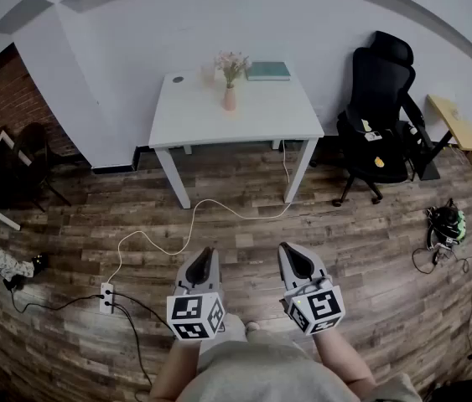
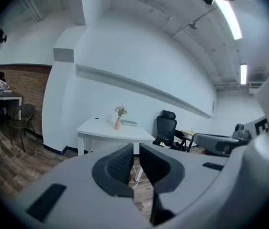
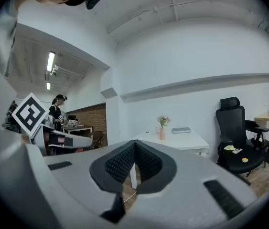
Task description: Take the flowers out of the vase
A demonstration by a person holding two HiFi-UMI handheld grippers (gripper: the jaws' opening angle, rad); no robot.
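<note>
Nearest to me are the two grippers, left gripper [image 1: 203, 266] and right gripper [image 1: 296, 262]. Both are well short of the white table [image 1: 261, 111] and held side by side, roughly level and aimed at it. My guess is this is just the carry pose for the approach. Each has its jaws pressed together with nothing between them, which makes sense with nothing in reach.

One white cable [image 1: 194, 224] snakes over the floor in front of the table and runs under its front edge, so it's worth stepping around.

On the table there's one pink vase [image 1: 230, 99], upright toward the table's back edge and roughly mid-width. One small bunch of flowers [image 1: 232, 62] stands in it, so nothing's been taken out yet. One greenish book [image 1: 268, 71] lies flat just beside the vase, at the table's back edge. Those two are probably parked at the back to keep the front clear.

One black office chair [image 1: 382, 99] stands off the table's right end.
</note>
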